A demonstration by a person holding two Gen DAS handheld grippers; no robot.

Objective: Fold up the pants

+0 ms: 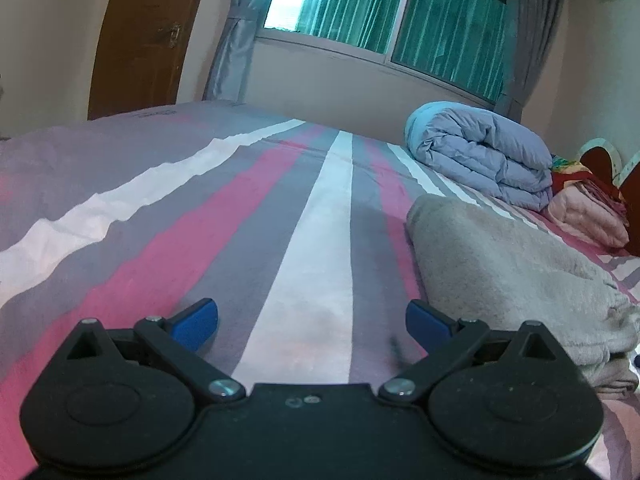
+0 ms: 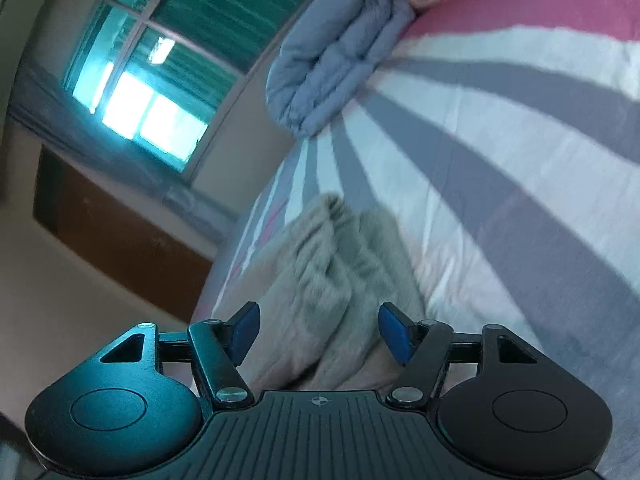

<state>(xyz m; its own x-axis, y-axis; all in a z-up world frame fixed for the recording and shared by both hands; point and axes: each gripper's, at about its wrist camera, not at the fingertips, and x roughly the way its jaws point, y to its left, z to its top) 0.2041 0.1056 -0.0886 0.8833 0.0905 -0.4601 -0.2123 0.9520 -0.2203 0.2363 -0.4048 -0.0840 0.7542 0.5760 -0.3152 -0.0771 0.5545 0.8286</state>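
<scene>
- Bedroom; striped bed [image 1: 312, 208] under a green-curtained window [image 1: 384, 4]
- Beige pants [image 1: 508, 264] lie bunched on the bed, at the right of the left wrist view
- Soft, limp, light fleece: pinch a thick hem or waistband edge
- Left gripper [image 1: 312, 322] gapes empty; right gripper [image 2: 319, 334] parted, pants ahead, unpinched

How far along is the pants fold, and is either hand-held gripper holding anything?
Done: the beige fleecy pants lie in a stacked, folded bundle on the pink, grey and white striped bedsheet.
In hand: nothing. The left hand-held gripper is open over bare sheet; the right hand-held gripper is open, with the bundle in front of its jaws and nothing pinched.
Left: possibly tidying the loose, rumpled edges; the blurred right view hides detail.
</scene>
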